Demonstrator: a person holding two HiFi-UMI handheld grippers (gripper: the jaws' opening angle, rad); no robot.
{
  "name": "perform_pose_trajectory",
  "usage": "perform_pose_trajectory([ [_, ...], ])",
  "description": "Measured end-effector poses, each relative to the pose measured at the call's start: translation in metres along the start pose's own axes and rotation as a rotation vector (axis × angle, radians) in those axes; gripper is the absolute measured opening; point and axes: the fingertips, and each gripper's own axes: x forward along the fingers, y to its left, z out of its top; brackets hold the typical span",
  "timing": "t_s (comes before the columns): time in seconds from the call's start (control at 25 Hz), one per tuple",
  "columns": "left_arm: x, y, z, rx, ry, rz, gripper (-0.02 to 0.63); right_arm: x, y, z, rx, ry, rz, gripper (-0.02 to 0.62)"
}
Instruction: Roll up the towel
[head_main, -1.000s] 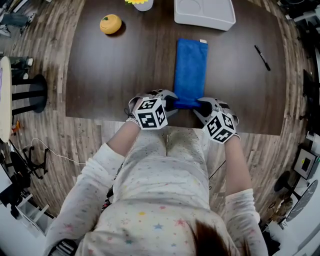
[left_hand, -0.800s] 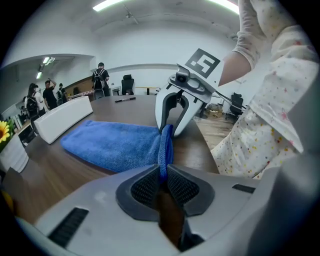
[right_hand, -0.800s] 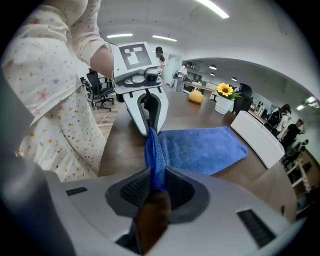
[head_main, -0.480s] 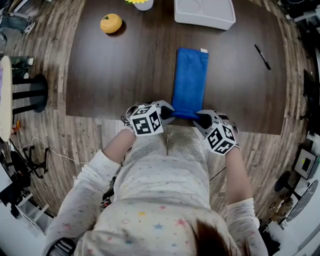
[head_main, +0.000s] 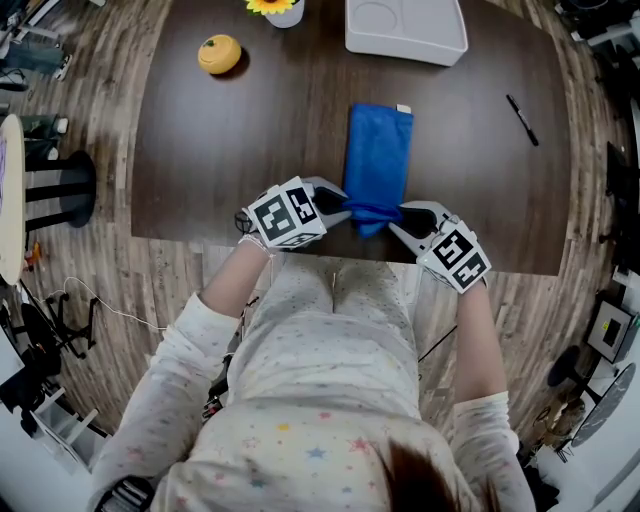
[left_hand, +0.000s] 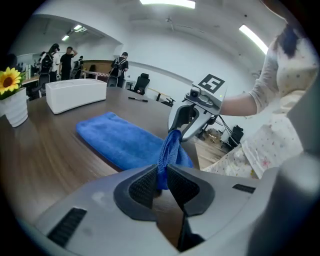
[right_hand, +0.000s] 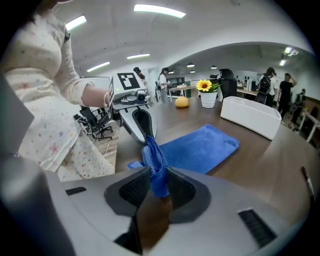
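At the upper left of the head view an orange fruit (head_main: 220, 53) sits on the dark wooden bench (head_main: 250, 140). Just right of it, at the top edge, stands a sunflower (head_main: 270, 5) in a white pot (head_main: 287, 14).

Lower down, near the bench's front edge, we see the left gripper (left_hand: 161, 172) reaching in from the left. Its jaws have just been closing and now stand narrow, with the pads pressed on a bunched corner of the blue towel (head_main: 378, 150).

The towel lies in the middle of the bench as a long folded strip running away from us. Its far end rests flat and points toward the white tray (head_main: 405, 30) at the top of the frame, without touching it. Its near end is lifted off the wood and gathered into a ridge stretched between the two grippers.

To the right, the right gripper (right_hand: 159, 180) comes in from the other side. Its jaws are also narrow, clamped on the other near corner of the towel, and a fold of blue cloth stands up between the pads. Each gripper's view shows the other one facing it across the raised edge.

Well apart, at the right of the bench, a black pen (head_main: 521, 118) lies at a slant.
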Motion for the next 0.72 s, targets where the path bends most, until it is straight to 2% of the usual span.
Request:
perform_pose_trajectory([
  [0.24, -0.004, 0.045, 0.017, -0.084, -0.098, 0.144, 0.062, 0.009, -0.041, 0.011, 0.154, -0.051, -0.084, 0.112],
  [0.32, -0.013, 0.049, 0.026, -0.067, -0.148, 0.186, 0.064, 0.012, -0.052, 0.011, 0.213, -0.058, -0.118, 0.115],
  [0.4, -0.025, 0.045, 0.038, -0.006, -0.199, 0.213, 0.064, 0.014, -0.06, 0.011, 0.26, -0.066, -0.143, 0.118],
  [0.48, -0.031, 0.033, 0.051, 0.064, -0.236, 0.19, 0.063, 0.015, -0.065, 0.011, 0.304, -0.077, -0.152, 0.118],
  [0.56, -0.024, 0.013, 0.056, 0.114, -0.236, 0.097, 0.061, 0.017, -0.069, 0.009, 0.335, -0.075, -0.157, 0.121],
  [0.64, -0.005, -0.007, 0.052, 0.158, -0.191, -0.016, 0.061, 0.017, -0.072, 0.007, 0.354, -0.071, -0.169, 0.126],
  [0.72, 0.014, -0.015, 0.04, 0.193, -0.132, -0.047, 0.061, 0.017, -0.075, 0.008, 0.372, -0.077, -0.189, 0.126],
])
